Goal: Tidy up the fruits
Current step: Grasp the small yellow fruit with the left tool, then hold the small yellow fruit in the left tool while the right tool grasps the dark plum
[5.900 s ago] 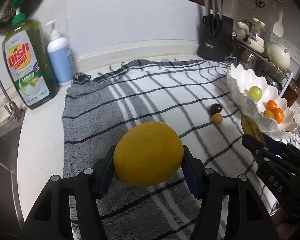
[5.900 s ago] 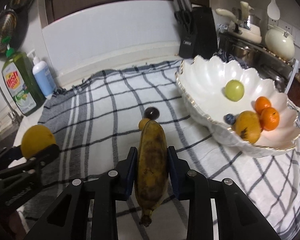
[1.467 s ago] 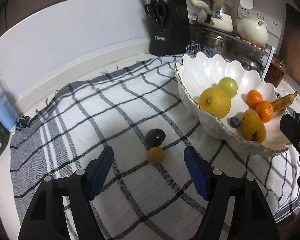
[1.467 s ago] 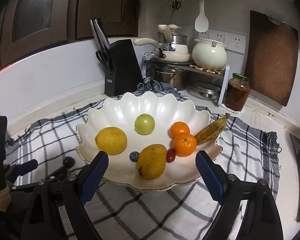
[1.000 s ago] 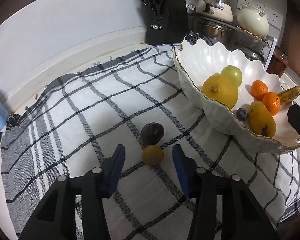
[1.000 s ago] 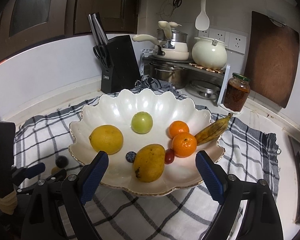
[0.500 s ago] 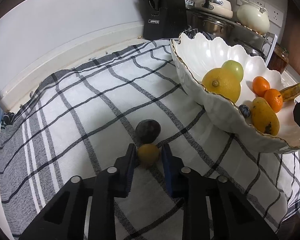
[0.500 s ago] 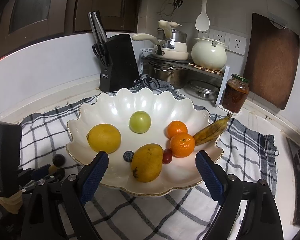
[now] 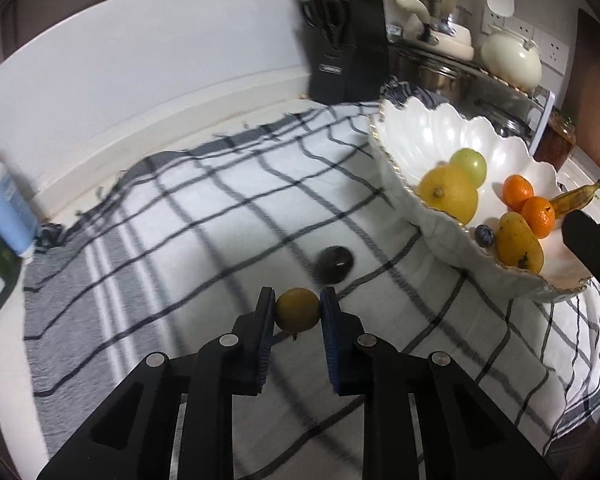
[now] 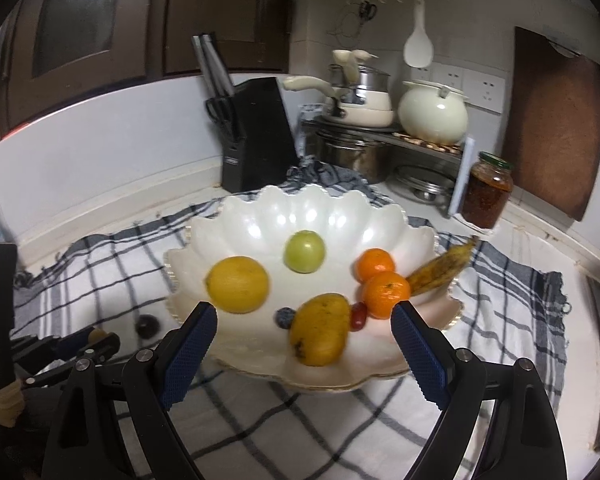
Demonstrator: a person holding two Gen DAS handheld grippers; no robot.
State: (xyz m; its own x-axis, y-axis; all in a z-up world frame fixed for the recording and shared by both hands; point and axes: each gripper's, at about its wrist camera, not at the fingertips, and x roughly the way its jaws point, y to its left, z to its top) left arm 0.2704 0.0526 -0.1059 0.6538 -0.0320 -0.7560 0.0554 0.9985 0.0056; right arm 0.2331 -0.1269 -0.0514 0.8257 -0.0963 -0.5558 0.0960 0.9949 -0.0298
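L gripper jaws clenched on small yellow fruit, just above checked cloth, near dark plum. R gripper jaws released, wide, before white bowl w/ other fruit.

The right gripper hangs with jaws wide apart before the white scalloped bowl — lemon, green apple, mango inside.

I see a black knife block against the white wall. Right of it, a cream round pot stands on a metal rack, and a glass jar is beside that rack.
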